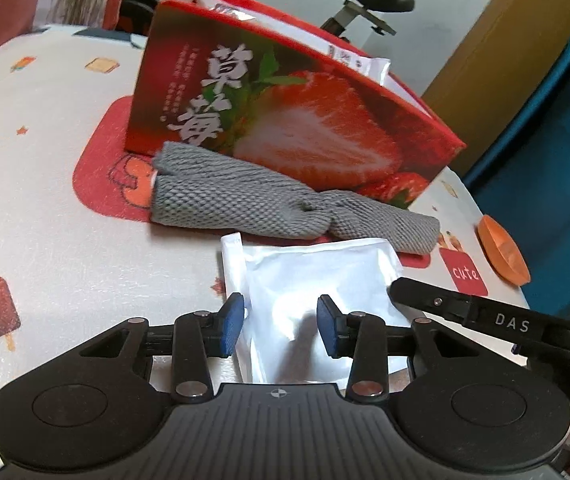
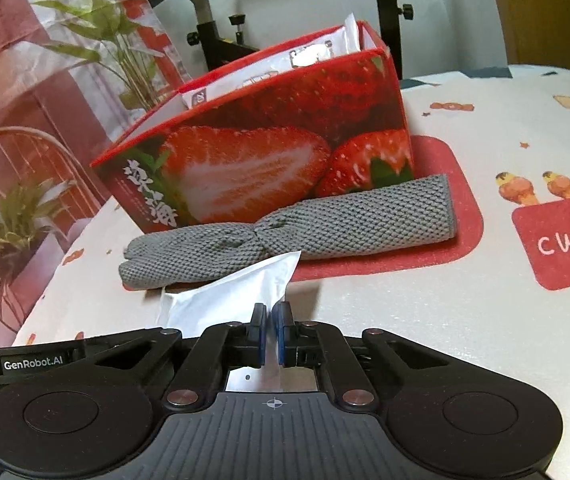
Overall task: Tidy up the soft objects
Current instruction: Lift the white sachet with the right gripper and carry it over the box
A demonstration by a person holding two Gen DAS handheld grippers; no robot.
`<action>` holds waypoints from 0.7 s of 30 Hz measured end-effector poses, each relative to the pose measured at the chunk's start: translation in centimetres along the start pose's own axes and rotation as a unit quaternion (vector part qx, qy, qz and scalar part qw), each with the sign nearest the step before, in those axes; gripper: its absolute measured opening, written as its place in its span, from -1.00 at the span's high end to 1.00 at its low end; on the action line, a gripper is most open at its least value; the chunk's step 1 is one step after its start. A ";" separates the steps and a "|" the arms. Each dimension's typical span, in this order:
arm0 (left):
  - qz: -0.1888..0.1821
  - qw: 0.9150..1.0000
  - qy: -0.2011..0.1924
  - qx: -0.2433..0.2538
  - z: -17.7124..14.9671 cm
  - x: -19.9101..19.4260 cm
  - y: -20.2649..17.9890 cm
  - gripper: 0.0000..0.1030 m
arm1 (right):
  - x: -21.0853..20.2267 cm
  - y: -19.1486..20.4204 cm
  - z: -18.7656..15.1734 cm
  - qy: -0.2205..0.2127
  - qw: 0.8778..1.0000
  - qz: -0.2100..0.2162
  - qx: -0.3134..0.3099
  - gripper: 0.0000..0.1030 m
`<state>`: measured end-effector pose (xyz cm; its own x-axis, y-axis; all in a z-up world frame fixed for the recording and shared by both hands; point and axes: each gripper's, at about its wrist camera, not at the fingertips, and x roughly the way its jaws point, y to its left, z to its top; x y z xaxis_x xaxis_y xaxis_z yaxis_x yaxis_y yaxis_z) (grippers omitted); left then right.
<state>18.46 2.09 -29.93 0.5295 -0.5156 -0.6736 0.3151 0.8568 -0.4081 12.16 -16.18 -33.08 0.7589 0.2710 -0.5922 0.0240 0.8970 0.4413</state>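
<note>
right gripper [image 2: 273, 316] clamped on the edge of the white pouch [image 1: 317, 280]; left gripper [image 1: 280, 316] straddling the same pouch, pads apart, not pressing. pouch at 6 o'clock from the grey knitted cloth [image 1: 285, 208], which lies against the strawberry box [image 1: 293, 120] at 12 o'clock. likely risks: thin edge grip slipping on lift, pouch sagging and dragging the cloth, or snagging the box rim over the packets already inside.

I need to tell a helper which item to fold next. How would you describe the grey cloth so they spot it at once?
Find the red strawberry box on the table. Lying along the foot of its front side is the grey cloth, rolled long and pinched in the middle. Unlike the smooth white pouch beside it, it has a knobbly woven texture.
</note>
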 end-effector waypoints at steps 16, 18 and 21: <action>0.053 0.998 -0.012 -0.023 -0.2 -0.8 1.7 0.21 | 0.9 -1.3 -1.3 0.029 0.999 -0.024 0.006 0.91; 0.045 0.999 -0.008 -0.016 -0.2 -0.7 1.5 0.21 | 1.0 -1.5 -1.3 0.029 0.999 -0.021 0.010 0.91; 0.022 1.000 -0.003 -0.011 -0.3 -0.2 1.2 0.37 | 1.1 -1.5 -1.3 0.028 0.999 -0.021 0.008 0.91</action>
<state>18.54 3.18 -30.45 0.5473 -0.4778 -0.6871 0.2738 0.8781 -0.3925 12.11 -16.78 -35.26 0.7187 0.2521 -0.6480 0.0667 0.9026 0.4252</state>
